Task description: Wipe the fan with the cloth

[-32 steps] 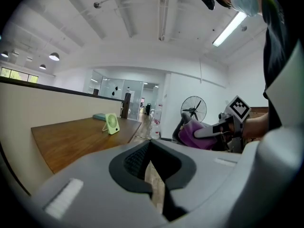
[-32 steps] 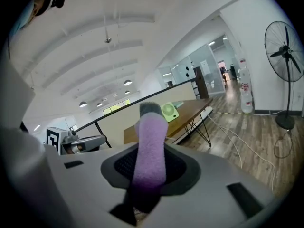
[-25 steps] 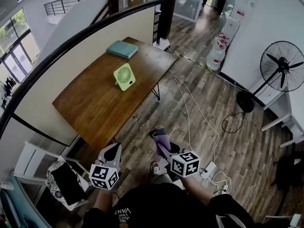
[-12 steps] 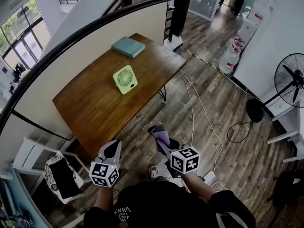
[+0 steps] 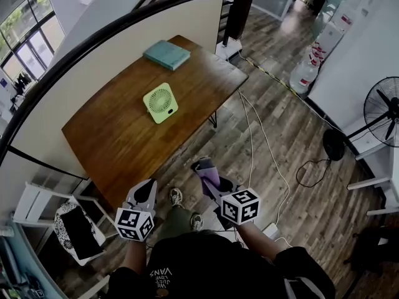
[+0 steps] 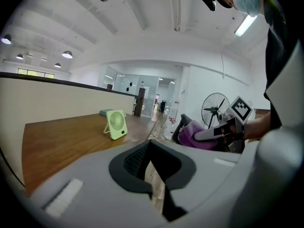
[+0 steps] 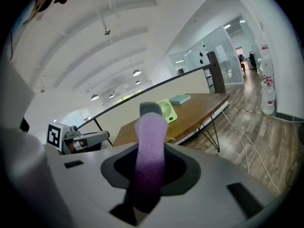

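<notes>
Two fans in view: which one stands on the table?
The small green desk fan, on the wooden table; the black pedestal fan stands on the floor.

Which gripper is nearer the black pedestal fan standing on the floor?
Right. The right gripper, shut on the purple cloth, is on the pedestal fan's side, well short of it; the left gripper, shut, is farther off, by the wooden table.
</notes>
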Available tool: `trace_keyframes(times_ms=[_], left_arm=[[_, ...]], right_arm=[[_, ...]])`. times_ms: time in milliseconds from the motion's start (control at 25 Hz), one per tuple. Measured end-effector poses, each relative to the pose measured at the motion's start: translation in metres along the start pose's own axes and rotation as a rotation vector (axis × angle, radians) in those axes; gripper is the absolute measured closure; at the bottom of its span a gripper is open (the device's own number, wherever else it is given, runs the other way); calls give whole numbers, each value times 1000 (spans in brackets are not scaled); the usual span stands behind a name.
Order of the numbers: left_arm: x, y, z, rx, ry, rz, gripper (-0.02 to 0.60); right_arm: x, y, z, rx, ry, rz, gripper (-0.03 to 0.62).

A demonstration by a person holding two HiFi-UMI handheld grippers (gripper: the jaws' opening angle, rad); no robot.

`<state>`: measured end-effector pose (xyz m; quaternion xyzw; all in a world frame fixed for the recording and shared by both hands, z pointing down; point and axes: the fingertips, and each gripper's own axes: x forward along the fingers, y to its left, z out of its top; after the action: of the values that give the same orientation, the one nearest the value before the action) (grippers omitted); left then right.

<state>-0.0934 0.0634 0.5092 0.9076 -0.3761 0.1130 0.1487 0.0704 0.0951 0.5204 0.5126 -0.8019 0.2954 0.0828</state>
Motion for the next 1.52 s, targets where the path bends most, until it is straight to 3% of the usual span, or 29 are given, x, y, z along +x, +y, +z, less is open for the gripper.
trace_keyframes(times_ms=[920,1200,1520], left_arm=[[143,135,44,-7,48,-89,570],[166,151,38,-30,92,-61,569],[176,165,34,-109,80,45,566]], right_arm=[[163,-42,92,-112,85,-59,494],[199,-45,112,-153,125,-1,494],[238,-44,123,-217,205,128,494]])
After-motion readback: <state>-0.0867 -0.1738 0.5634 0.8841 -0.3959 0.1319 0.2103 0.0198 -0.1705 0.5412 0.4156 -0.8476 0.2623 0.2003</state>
